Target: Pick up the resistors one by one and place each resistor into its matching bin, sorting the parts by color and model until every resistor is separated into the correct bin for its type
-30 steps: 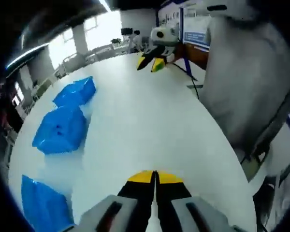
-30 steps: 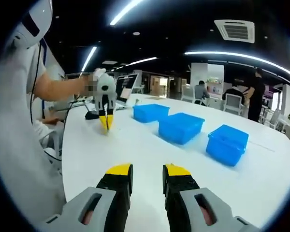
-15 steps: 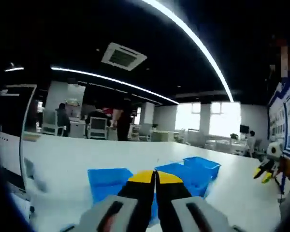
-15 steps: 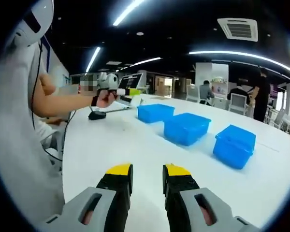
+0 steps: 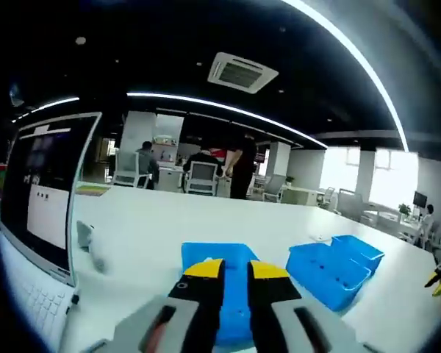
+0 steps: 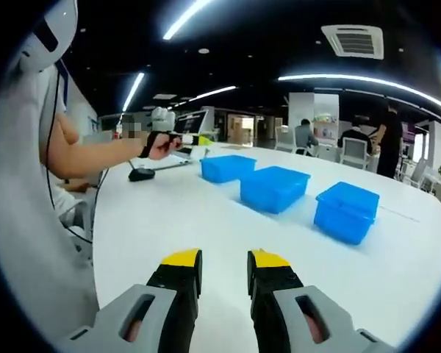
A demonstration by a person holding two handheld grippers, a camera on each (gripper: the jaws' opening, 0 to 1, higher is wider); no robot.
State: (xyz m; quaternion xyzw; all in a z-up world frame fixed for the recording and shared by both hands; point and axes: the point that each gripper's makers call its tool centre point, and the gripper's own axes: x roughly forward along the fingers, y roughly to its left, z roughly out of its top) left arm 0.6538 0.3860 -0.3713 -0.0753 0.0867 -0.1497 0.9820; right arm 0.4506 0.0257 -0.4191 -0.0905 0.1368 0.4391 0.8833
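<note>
Left gripper [image 5: 235, 271]: hovering above the white table [image 5: 154, 228], jaws standing a little apart and gripping nothing. It is pointing across the table at the near bin [image 5: 217, 254]. In the right gripper view it is showing small at the far left [image 6: 195, 139], held out in a hand [image 6: 160, 144].

Right gripper [image 6: 224, 262]: hovering low over the bare table [image 6: 206, 220], jaws standing parted with a clear gap, gripping nothing. In the left gripper view its yellow tips are showing at the far right edge [image 5: 439, 279].

Bins: three blue bins are sitting in a row on the table. From the right gripper they are running from far left [image 6: 228, 168] through the middle [image 6: 273, 188] to near right [image 6: 348, 212]. From the left gripper, a second bin [image 5: 327, 268] is lying to the right of the near one.

Resistors: none are making themselves out in either view; too small to tell, or lying outside both views. Their long axis cannot be told.

Laptop [image 5: 40, 213]: standing open at the left of the left gripper.

Key relation: the left gripper is sitting nearer the bin row, just beside its end bin; the right gripper is well apart from it, with the bins ahead and to its right.

Judged step: searching for the first resistor; no sorting appears done yet.
</note>
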